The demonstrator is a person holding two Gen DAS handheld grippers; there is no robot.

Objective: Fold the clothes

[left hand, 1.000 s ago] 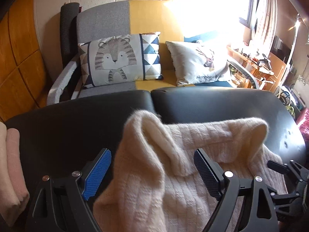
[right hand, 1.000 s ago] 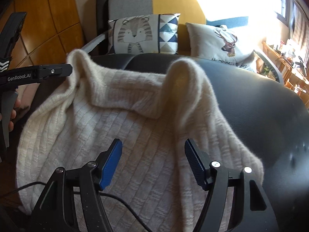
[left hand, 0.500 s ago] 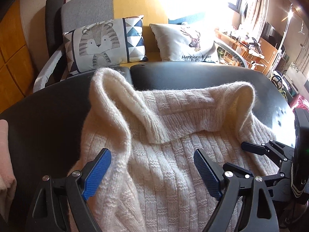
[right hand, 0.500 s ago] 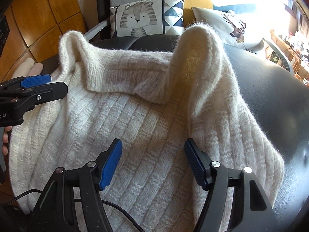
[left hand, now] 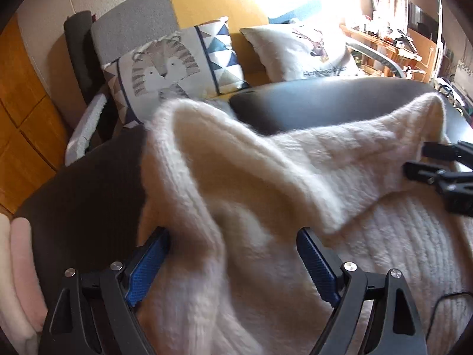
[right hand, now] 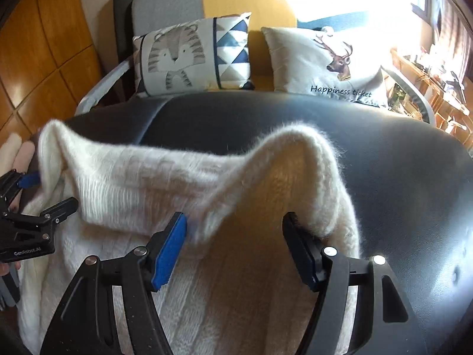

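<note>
A cream knitted sweater [left hand: 266, 192] lies on a black padded surface [left hand: 325, 103], its far edge turned back toward me with two raised corners. My left gripper [left hand: 233, 263] stands open astride the left raised corner, blue pads on either side of the knit and not pressing it. My right gripper [right hand: 233, 251] is open too, and the right raised corner of the sweater [right hand: 295, 153] rises between its pads. The right gripper's black fingertips [left hand: 428, 162] show at the right edge of the left wrist view. The left gripper [right hand: 29, 207] shows at the left edge of the right wrist view.
Folded pink cloths [left hand: 20, 266] lie at the left end of the black surface [right hand: 384, 162]. Behind it stands a grey and yellow sofa with a tiger cushion [left hand: 168, 68] and a deer cushion [right hand: 325, 59]. Wooden wall panels are on the left, a cluttered desk on the right.
Both grippers have come down and forward over the sweater. Each now has a raised corner of the turned-back edge between its pads. The jaw widths look the same.
</note>
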